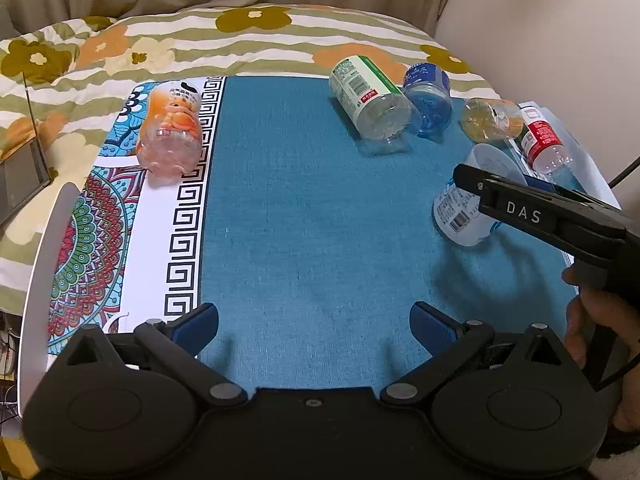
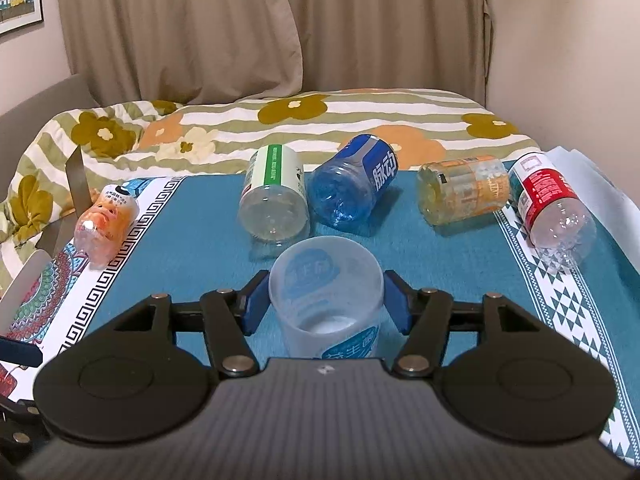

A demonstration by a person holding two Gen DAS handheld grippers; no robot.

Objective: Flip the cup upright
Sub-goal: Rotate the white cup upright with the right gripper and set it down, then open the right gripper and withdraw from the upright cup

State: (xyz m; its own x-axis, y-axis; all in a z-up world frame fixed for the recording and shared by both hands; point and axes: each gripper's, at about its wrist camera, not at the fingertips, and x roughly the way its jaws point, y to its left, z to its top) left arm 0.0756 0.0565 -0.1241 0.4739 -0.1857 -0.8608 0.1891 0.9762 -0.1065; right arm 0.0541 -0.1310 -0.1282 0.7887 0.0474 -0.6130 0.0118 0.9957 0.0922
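At about two o'clock on the counter, the cup is sitting tilted between the pads of the right gripper — mouth turned up toward that gripper's camera, base low. The blue pads are lying just beside its walls at nine and three o'clock; whether they are actually pressing I cannot tell, though the tilt suggests the cup is being carried. The left gripper is hovering at six o'clock, its jaws spread wide and holding nothing.

The righting step seems to be under way, nearly done. The next move is calling for the base to be levelled flat on the blue cloth, then the pads eased apart — gently, as the thin plastic is looking light and apt to tip. The bottles lying at twelve o'clock are leaving little room beyond.
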